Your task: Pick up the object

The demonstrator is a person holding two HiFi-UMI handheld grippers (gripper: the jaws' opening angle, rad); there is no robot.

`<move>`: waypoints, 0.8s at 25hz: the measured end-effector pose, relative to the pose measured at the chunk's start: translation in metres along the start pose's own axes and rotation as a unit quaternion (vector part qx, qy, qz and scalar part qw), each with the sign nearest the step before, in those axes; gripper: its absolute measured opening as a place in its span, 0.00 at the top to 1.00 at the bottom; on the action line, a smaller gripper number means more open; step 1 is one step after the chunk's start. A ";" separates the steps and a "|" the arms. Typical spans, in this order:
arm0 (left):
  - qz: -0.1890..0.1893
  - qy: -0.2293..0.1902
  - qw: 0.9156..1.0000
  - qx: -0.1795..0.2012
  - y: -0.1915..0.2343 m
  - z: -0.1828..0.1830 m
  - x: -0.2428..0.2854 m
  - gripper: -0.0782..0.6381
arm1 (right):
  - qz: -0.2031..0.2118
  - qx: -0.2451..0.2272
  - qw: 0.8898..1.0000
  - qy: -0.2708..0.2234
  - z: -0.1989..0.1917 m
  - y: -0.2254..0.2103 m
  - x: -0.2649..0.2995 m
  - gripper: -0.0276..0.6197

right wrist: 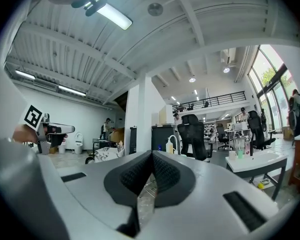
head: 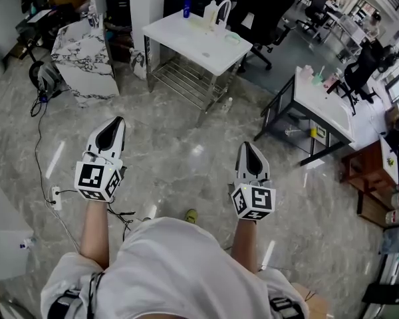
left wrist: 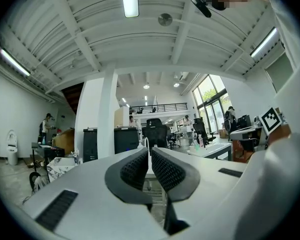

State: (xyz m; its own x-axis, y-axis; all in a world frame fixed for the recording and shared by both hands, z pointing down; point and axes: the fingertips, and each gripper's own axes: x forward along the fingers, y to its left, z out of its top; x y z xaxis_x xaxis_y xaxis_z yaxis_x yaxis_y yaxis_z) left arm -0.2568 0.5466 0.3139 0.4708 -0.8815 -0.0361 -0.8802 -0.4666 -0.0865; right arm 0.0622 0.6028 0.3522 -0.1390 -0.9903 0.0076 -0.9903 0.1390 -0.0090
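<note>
left tool [head: 111,135] and right tool [head: 251,158] both closed, empty, over the floor [head: 176,148]. object probably among the bottles [head: 211,12] on the white counter [head: 209,50], well ahead; which one is unclear. step close and open one tool before reaching.

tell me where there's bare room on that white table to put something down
The white rectangular table is bare at its near end, this side of the pale green item. Its far end is crowded with clear plastic bottles and a small blue bottle. The grey marbled floor before it is open.
</note>
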 end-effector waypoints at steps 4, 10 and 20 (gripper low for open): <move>-0.005 0.002 1.000 -0.005 -0.004 -0.003 0.003 0.86 | 0.009 -0.005 1.000 0.001 -0.001 0.004 0.002 0.95; -0.001 0.012 1.000 -0.010 -0.004 -0.007 0.013 0.79 | 0.021 0.003 1.000 0.003 -0.004 0.001 0.012 0.95; 0.015 0.028 0.999 -0.019 -0.028 -0.021 0.041 0.77 | 0.029 0.010 0.999 0.007 -0.013 -0.046 0.027 0.95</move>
State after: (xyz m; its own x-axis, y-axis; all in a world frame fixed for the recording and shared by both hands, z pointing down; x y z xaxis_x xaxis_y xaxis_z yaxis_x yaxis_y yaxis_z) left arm -0.2136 0.5222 0.3354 0.4411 -0.8973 0.0182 -0.8959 -0.4415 -0.0487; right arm 0.1040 0.5692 0.3654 -0.1974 -0.9801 0.0207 -0.9800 0.1968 -0.0297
